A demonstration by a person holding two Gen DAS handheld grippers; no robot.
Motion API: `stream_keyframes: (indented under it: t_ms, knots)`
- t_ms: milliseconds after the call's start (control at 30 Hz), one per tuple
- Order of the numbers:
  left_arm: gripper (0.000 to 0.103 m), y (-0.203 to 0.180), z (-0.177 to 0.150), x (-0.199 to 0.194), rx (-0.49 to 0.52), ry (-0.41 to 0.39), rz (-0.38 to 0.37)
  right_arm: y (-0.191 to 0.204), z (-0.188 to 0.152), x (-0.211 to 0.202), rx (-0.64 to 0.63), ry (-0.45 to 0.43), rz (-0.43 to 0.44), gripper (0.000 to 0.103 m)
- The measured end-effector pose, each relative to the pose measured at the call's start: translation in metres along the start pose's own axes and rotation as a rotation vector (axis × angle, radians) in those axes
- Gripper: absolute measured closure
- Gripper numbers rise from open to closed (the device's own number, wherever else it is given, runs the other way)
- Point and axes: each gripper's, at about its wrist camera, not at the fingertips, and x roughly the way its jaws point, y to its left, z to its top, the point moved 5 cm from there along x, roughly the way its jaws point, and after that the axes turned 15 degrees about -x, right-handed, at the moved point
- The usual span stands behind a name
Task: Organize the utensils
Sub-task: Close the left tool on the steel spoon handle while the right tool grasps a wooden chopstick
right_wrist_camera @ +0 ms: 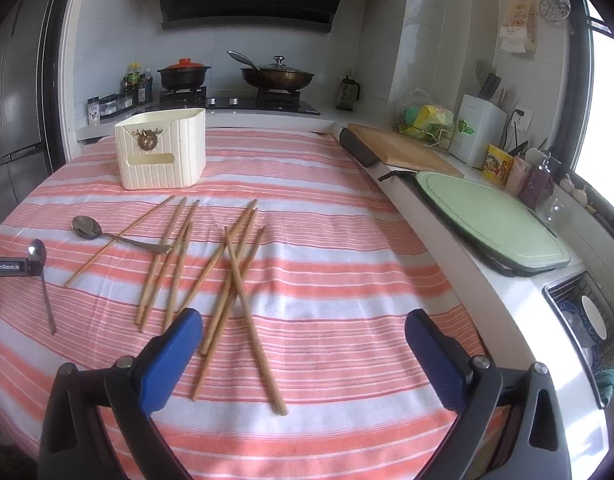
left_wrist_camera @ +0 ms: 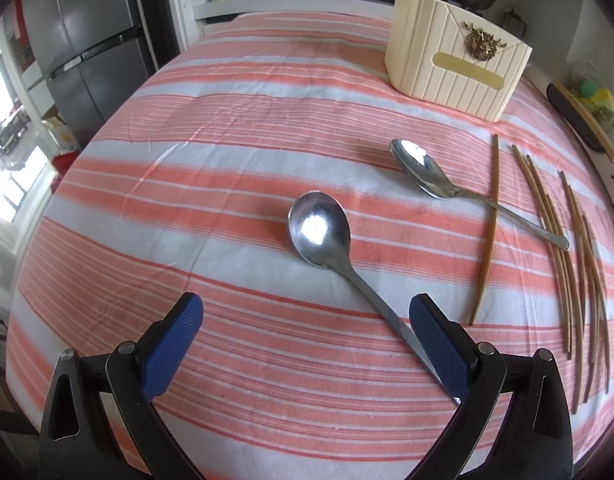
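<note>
Two steel spoons lie on the striped cloth. The near spoon points its handle toward my left gripper, which is open; the handle runs just inside the right finger. The far spoon rests across one chopstick. Several wooden chopsticks lie scattered ahead of my right gripper, which is open and holds nothing. A cream ribbed holder box stands upright at the far side. The left gripper's body shows at the right wrist view's left edge, over the near spoon.
The table carries a pink and white striped cloth. A counter on the right holds a wooden cutting board, a green board and a sink. A stove with pots is behind, a fridge at the left.
</note>
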Motion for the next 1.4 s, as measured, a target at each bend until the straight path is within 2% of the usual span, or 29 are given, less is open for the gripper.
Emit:
stream_keyframes:
  t_ms: [100,167,233,300,333,367,400,467,600,833,967,1033,1067,1100,1233,1333,1400]
  knots:
    - [0.001,-0.010,-0.012,0.001,0.052,-0.021,0.042,-0.004,-0.001,0.028,-0.060,0.051,0.085,0.000]
    - [0.001,-0.010,-0.016,0.001,0.072,-0.038,0.066,0.000,0.000,0.048,-0.092,0.092,0.174,0.002]
    - [0.000,-0.004,-0.017,0.001,0.078,-0.040,0.082,0.011,0.003,0.064,-0.132,0.114,0.253,0.012]
    - [0.000,0.003,-0.017,0.000,0.073,-0.037,0.087,0.025,0.006,0.079,-0.175,0.137,0.317,0.034]
    - [0.000,0.007,-0.016,-0.001,0.073,-0.037,0.093,0.032,0.006,0.088,-0.197,0.164,0.338,0.039]
    - [0.000,0.012,-0.015,-0.002,0.074,-0.038,0.100,0.039,0.004,0.094,-0.216,0.191,0.357,0.049]
    - [0.000,0.017,-0.015,-0.004,0.075,-0.039,0.107,0.043,0.003,0.099,-0.230,0.213,0.371,0.066]
    - [0.000,0.027,-0.014,-0.005,0.072,-0.034,0.114,0.047,0.001,0.101,-0.226,0.232,0.391,0.087]
    - [0.000,0.046,-0.011,-0.005,0.061,-0.025,0.116,0.035,-0.003,0.093,-0.154,0.235,0.389,0.095]
    - [0.001,0.057,-0.010,-0.006,0.100,-0.025,0.081,-0.012,-0.026,0.073,-0.037,0.265,0.209,0.096]
    - [0.000,0.056,-0.010,-0.004,0.138,-0.003,0.026,-0.022,-0.048,0.079,-0.033,0.331,0.174,0.093]
    - [0.000,0.058,-0.009,-0.001,0.115,0.026,-0.002,-0.027,-0.048,0.075,0.000,0.326,0.186,0.077]
    - [0.000,0.060,-0.008,0.001,0.100,0.038,-0.018,-0.029,-0.045,0.071,0.014,0.307,0.192,0.060]
    - [0.000,0.060,-0.009,0.001,0.101,0.035,-0.027,-0.031,-0.040,0.066,0.023,0.280,0.199,0.054]
    - [0.000,0.057,-0.009,-0.001,0.149,0.025,-0.023,-0.017,-0.016,0.062,-0.025,0.236,0.301,0.054]
    - [0.001,0.053,-0.001,-0.001,0.170,0.064,-0.033,0.000,-0.005,0.077,-0.085,0.284,0.390,0.054]
    - [0.001,0.047,0.007,-0.007,0.177,0.050,-0.069,0.004,-0.001,0.088,-0.120,0.315,0.407,0.054]
